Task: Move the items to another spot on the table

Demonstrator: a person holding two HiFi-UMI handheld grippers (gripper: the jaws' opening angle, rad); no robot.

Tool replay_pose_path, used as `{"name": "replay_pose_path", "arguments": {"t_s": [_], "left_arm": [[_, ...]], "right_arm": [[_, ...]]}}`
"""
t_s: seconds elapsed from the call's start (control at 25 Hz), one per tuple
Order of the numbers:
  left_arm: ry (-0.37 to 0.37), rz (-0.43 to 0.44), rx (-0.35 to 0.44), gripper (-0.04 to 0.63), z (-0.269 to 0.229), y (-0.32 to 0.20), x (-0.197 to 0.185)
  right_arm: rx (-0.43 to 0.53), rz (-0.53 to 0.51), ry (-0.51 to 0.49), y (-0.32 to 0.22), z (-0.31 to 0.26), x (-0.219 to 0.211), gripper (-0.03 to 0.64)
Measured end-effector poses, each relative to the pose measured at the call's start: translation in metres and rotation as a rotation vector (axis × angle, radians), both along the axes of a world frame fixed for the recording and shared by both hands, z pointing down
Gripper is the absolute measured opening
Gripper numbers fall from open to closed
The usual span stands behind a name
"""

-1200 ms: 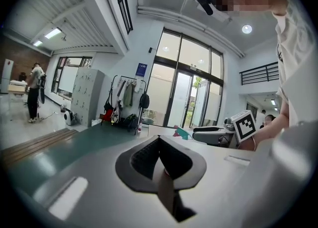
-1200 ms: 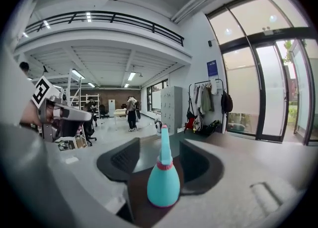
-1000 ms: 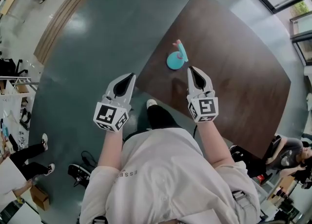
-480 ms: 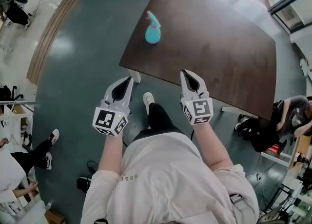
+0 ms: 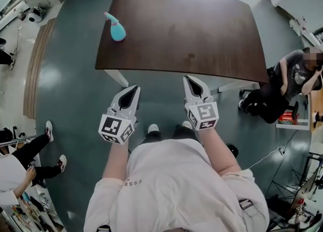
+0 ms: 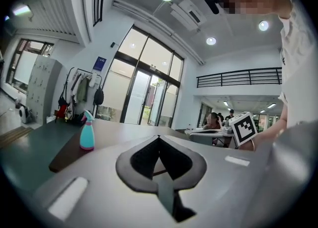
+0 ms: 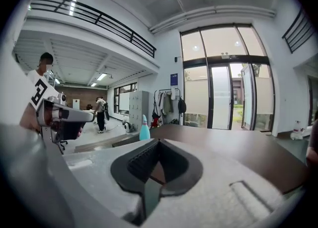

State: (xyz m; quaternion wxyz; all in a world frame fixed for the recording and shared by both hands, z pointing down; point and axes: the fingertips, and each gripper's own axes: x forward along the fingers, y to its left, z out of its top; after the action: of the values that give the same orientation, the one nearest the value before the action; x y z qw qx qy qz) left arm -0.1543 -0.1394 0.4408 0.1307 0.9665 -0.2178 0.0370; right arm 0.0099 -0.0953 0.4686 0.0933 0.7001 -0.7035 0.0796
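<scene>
Sleeves of a white shirt (image 5: 166,185) are filling the bottom of the head view, and from them the person is holding both grippers out in front, roughly level, over the teal-grey floor (image 5: 75,89). Two shoes (image 5: 153,128) are showing on the floor between the marker cubes. The left gripper (image 5: 136,89) is keeping its jaws pressed together at the tips with nothing between them (its own view is showing only the closed dark pads and the room beyond), and it is sitting short of the table's near edge. The right gripper (image 5: 186,78) is likewise closed and empty, its tips lying right at the near edge of the dark brown table (image 5: 192,29) in the head view. Farther off, the teal spray bottle (image 5: 117,30) with a pink trigger is standing upright on the tabletop near the table's left edge, well apart from both grippers. Off the table's right end, a seated person (image 5: 282,84) in dark clothes is sitting on the floor side, apart from the table.
</scene>
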Motion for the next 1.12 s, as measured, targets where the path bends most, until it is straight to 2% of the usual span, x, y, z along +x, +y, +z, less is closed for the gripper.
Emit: {"name": "replay_pose_path", "arguments": {"t_s": [0.32,0.56,0.72,1.12], "left_arm": [[-0.013,0.03,0.053,0.017,-0.012,0.057,0.074],[0.002,0.007,0.042,0.017,-0.011,0.091,0.117],[0.005,0.032,0.043,0.017,-0.011,0.126,0.152],[-0.025,0.069,0.104,0.017,-0.011,0.167,0.187]], "right_arm": [[0.0,0.031,-0.025,0.073,0.001,0.073,-0.008],[0.004,0.003,-0.03,0.122,-0.001,0.108,-0.009],[-0.006,0.023,-0.054,0.155,0.006,0.143,-0.009],[0.034,0.006,-0.009,0.197,0.001,0.173,-0.009]]}}
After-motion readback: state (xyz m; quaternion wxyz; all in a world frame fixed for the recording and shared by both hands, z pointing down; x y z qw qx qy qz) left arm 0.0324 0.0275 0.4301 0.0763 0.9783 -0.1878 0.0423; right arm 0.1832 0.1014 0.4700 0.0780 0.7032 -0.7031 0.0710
